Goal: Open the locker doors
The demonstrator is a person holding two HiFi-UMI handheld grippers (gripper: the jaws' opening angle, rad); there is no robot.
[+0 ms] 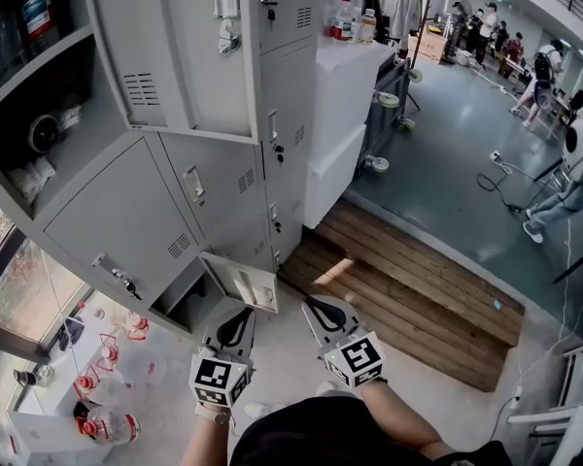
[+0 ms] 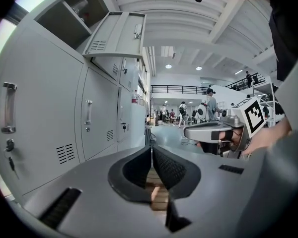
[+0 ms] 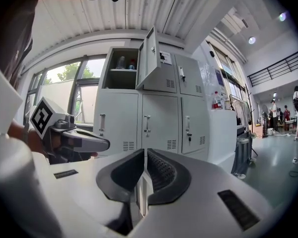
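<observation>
The lockers (image 1: 117, 221) are a grey steel bank rising in front of the person. The top left door (image 1: 175, 47) hangs wide open on a shelf of bottles (image 3: 121, 62), and a low door (image 1: 243, 282) near the floor also stands ajar over a dark compartment. The other doors are closed, with keys (image 1: 277, 151) in several locks. The left gripper (image 1: 241, 320) and right gripper (image 1: 316, 311) are side by side just short of the low door. Each has its jaws pressed together with nothing between them. Each marker cube shows only a black-and-white square pattern, no words. A white cabinet (image 1: 340, 95) beside the lockers carries bottles (image 1: 345, 17) whose labels are probably printed but too small to read. Wooden decking (image 1: 408, 289) lies beyond, and people (image 1: 544, 66) stand far off.
</observation>
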